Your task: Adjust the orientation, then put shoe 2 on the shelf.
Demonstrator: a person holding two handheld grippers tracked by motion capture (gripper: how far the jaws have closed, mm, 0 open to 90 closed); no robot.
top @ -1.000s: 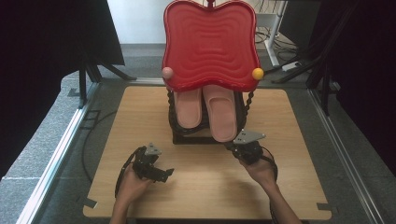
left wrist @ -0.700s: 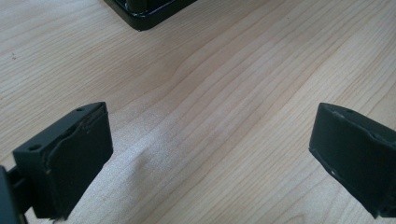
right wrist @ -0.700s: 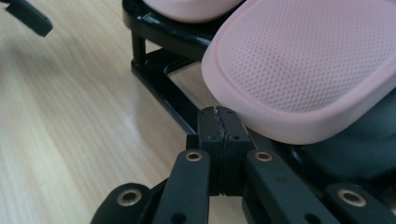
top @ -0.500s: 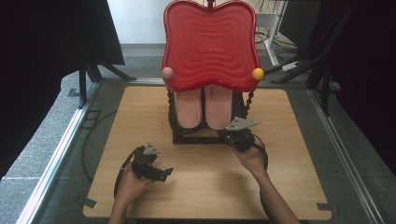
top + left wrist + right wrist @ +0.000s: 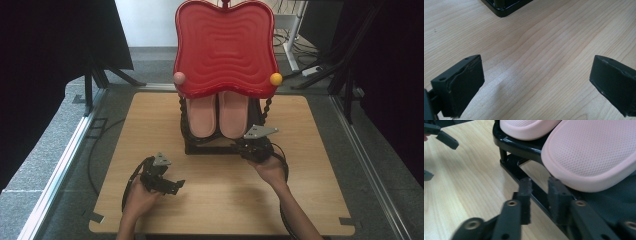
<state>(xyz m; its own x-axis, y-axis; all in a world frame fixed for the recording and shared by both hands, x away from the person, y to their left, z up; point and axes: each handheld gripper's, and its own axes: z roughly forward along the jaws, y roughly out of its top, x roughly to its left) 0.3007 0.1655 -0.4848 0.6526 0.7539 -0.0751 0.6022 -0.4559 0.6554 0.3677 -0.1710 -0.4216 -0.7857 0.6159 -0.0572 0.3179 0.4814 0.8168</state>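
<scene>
Reaching for the right pink slipper (image 5: 594, 157), resting toe-down on the black rack (image 5: 210, 147) at mid-worktop (image 5: 320, 195) beside its pair (image 5: 202, 117). Right gripper (image 5: 540, 192) at the rack's near right corner, jaws just parted a little, nothing between them, just below the slipper's toe. Left gripper (image 5: 167, 182) idle near left, jaws released wide over bare wood. Next, probably: lifting the right jaws to straddle the toe edge, then clenching.

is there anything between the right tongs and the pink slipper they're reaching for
Nothing visible blocks them. In the right gripper view the right tongs, slightly parted after just opening with nothing between them, sit just below the toe of the nearer pink slipper. The black rack rail runs close under them.
</scene>
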